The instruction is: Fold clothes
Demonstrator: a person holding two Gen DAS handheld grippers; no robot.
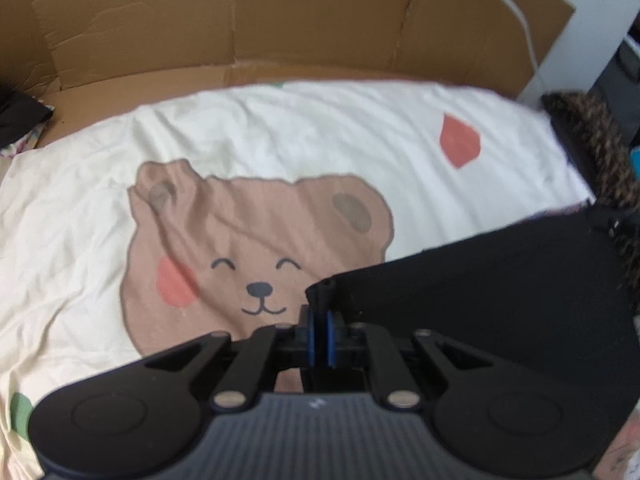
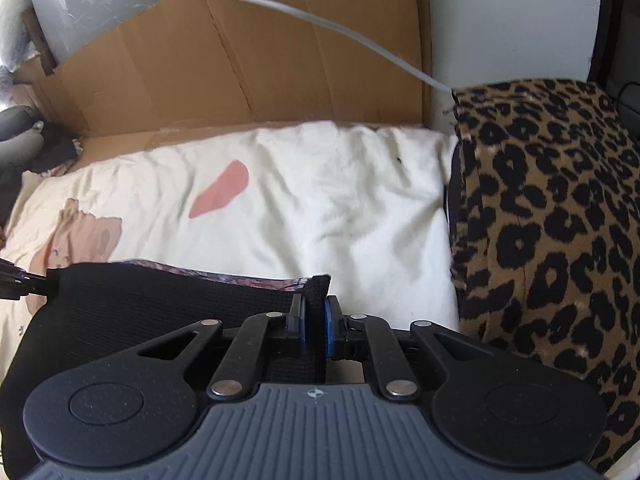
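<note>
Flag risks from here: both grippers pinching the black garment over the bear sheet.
1. Both grips are at the very edge of the black garment; the right gripper may lose its corner.
2. The left gripper hangs close over the bear sheet and could snag it.
3. The leopard-print fabric crowds the right side.

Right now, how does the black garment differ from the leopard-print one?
The black garment is plain and dark; the leopard-print garment is tan with black spots. The black one is pinched at two corners, by the left gripper and the right gripper; the leopard-print one lies untouched at the right edge. Both are over the cream bear-print bedding.
</note>
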